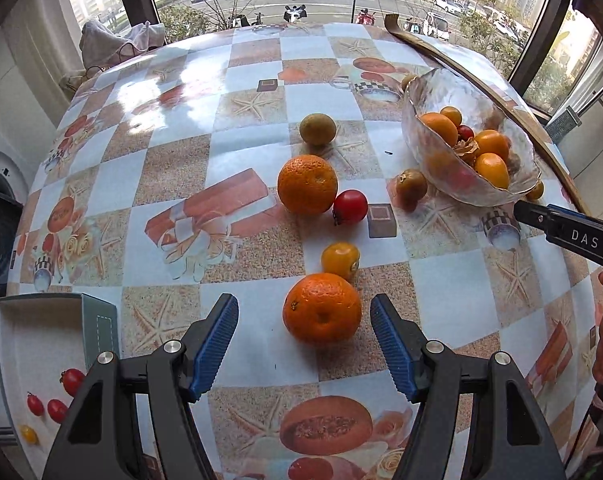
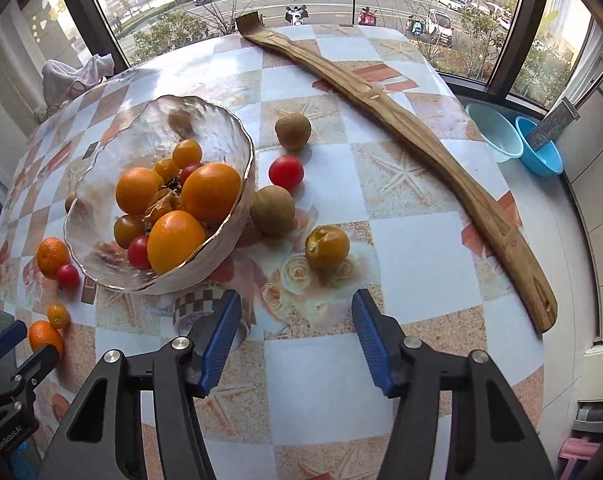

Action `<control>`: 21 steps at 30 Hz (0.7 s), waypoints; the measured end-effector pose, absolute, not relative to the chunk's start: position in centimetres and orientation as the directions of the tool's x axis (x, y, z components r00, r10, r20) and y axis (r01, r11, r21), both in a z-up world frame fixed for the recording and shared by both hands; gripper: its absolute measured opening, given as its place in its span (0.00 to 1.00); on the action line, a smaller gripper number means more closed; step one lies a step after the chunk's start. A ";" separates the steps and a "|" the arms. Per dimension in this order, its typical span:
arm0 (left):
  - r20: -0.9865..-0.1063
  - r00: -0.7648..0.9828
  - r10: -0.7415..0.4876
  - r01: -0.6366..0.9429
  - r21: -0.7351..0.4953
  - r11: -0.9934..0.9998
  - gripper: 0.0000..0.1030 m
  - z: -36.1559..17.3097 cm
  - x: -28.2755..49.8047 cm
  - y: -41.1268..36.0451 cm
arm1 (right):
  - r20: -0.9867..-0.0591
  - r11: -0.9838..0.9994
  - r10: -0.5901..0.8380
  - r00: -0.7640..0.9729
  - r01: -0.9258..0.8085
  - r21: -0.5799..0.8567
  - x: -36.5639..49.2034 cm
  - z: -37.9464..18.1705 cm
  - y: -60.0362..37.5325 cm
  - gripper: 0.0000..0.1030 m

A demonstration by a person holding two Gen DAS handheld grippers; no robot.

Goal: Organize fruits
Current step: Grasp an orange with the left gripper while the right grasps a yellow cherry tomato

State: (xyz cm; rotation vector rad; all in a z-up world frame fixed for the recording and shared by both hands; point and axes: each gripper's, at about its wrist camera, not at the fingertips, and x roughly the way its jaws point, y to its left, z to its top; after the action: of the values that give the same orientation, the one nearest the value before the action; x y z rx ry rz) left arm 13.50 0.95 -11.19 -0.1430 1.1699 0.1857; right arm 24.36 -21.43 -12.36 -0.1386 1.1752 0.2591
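A clear glass bowl (image 2: 229, 216) holds several oranges, yellow and red tomatoes; it also shows in the left wrist view (image 1: 433, 148). My left gripper (image 1: 304, 344) is open, its blue pads on either side of an orange (image 1: 321, 308) on the table, apart from it. Beyond lie a yellow tomato (image 1: 340, 261), a red tomato (image 1: 350, 207), a second orange (image 1: 307, 184) and a brown-green fruit (image 1: 317, 129). My right gripper (image 2: 295, 340) is open and empty, just short of a yellow plum-like fruit (image 2: 327, 247). Two brown fruits (image 2: 272, 209) (image 2: 292, 131) and a red tomato (image 2: 286, 172) lie by the bowl.
A long wooden shoehorn-like stick (image 2: 421, 148) lies diagonally across the right of the checkered table (image 2: 401, 360). Two blue basins (image 2: 539, 152) sit beyond the table's right edge. A printed box (image 1: 41, 360) stands at the left edge. Windows run behind.
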 end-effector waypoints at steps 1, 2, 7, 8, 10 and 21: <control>-0.924 0.375 0.074 -0.216 -0.010 0.976 0.68 -11.4 13.5 0.9 | -0.921 0.961 0.123 0.371 -0.277 0.017 24.6 -12.4 -21.4 0.60; -0.926 0.370 0.076 -0.214 -0.006 0.977 0.68 -11.6 13.6 0.8 | -0.918 0.959 0.121 0.379 -0.282 0.010 24.9 -12.4 -21.3 0.60; -0.927 0.366 0.087 -0.215 0.007 0.977 0.68 -12.2 13.8 0.5 | -0.902 0.953 0.112 0.416 -0.303 -0.022 25.8 -12.6 -20.8 0.52; -0.926 0.368 0.087 -0.215 0.006 0.977 0.68 -12.2 13.8 0.4 | -0.899 0.952 0.112 0.423 -0.305 -0.025 25.8 -12.6 -20.9 0.44; -0.924 0.372 0.085 -0.212 0.004 0.977 0.68 -12.2 14.0 0.2 | -0.896 0.953 0.114 0.428 -0.303 -0.023 25.9 -12.4 -21.1 0.32; -0.927 0.375 0.015 -0.182 -0.058 0.982 0.40 -11.9 13.6 0.1 | -0.912 0.952 0.162 0.378 -0.302 0.044 24.3 -11.9 -22.1 0.22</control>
State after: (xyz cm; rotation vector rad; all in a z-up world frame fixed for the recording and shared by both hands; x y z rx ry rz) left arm 13.58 0.12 -11.90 -0.1602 1.1807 0.1265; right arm 24.27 -22.06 -11.90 -0.1372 1.1464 0.2977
